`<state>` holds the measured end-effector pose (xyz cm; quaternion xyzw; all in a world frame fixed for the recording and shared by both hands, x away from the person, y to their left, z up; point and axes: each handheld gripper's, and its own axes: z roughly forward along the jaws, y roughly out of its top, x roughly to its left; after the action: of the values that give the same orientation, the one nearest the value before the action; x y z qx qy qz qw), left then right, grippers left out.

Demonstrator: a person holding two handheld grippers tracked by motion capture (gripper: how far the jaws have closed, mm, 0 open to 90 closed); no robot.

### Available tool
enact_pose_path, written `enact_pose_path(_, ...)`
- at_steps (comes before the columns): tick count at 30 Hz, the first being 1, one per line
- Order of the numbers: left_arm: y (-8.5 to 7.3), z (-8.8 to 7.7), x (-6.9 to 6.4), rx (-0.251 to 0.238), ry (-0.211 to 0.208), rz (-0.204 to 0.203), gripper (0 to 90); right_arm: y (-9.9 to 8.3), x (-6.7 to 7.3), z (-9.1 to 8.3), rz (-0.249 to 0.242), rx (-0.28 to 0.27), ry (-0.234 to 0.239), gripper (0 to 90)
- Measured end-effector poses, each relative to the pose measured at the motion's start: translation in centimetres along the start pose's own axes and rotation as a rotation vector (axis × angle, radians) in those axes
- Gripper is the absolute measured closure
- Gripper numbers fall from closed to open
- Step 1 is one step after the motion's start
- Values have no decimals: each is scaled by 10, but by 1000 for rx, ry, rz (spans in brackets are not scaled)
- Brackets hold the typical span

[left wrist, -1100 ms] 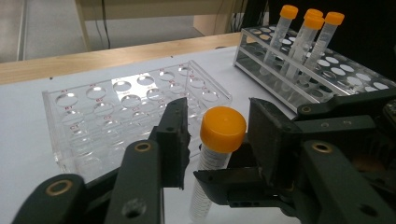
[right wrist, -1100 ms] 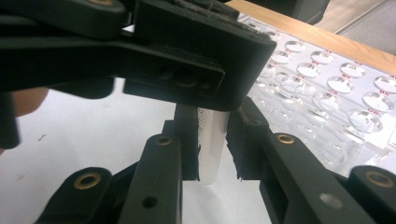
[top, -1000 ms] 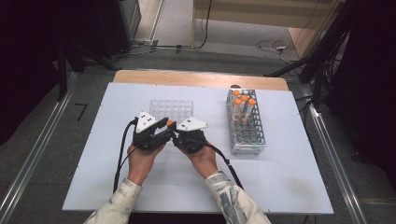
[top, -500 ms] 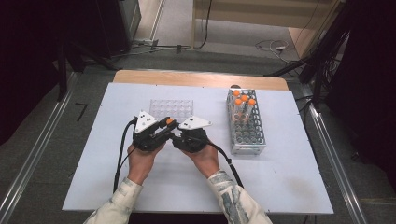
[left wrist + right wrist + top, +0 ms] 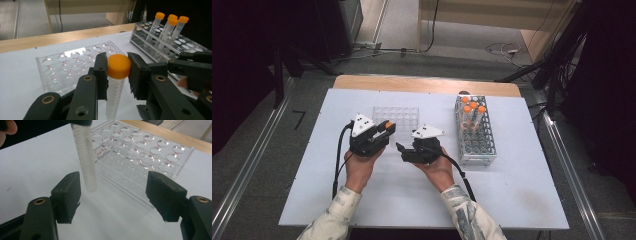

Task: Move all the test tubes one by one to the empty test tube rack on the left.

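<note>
Clamped in the left gripper (image 5: 117,72) is a tube (image 5: 113,96) with an orange cap (image 5: 118,66); the jaws are pressed on the cap and the clear body hangs below, clear of the white table (image 5: 512,200). Beside it, the right gripper (image 5: 113,195) has just been opening, and its jaws now stand wide with nothing pressed between them, the tube's lower end (image 5: 87,170) being seen just beyond its left pad. A handover appears to have been made, so the tube should be kept upright and carried level before being lowered squarely into a hole. Just behind the grippers, a clear plastic rack (image 5: 399,117) is laid flat, and its round wells look empty, though glare makes this hard to confirm. Farther right, a wire rack (image 5: 477,142) is stood, with four orange-capped tubes (image 5: 472,112) held at its far end.
</note>
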<state>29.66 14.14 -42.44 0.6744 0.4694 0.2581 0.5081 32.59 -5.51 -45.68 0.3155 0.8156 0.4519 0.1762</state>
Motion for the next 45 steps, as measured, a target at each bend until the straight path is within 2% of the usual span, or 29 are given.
enact_pose_path(13, 20, -3, 16, -19, 35, -11, 703, -2, -8, -10, 24, -21, -14, 281)
enact_pose_path(25, 34, -4, 36, -33, 77, -47, 704, -3, -10, -11, 28, -25, -14, 283)
enact_pose_path(28, 36, -4, 39, -35, 93, -38, 703, -3, -11, -11, 27, -25, -15, 283)
enact_pose_path(34, 43, -2, 46, -54, 112, -48, 703, -3, -12, -10, 35, -20, -13, 275)
enact_pose_path(37, 45, 0, 47, -53, 131, -33, 704, -3, -11, -11, 34, -18, -11, 270)
enact_pose_path(45, 46, 5, 52, -52, 158, -32, 703, -3, -13, -12, 34, -22, -15, 260)
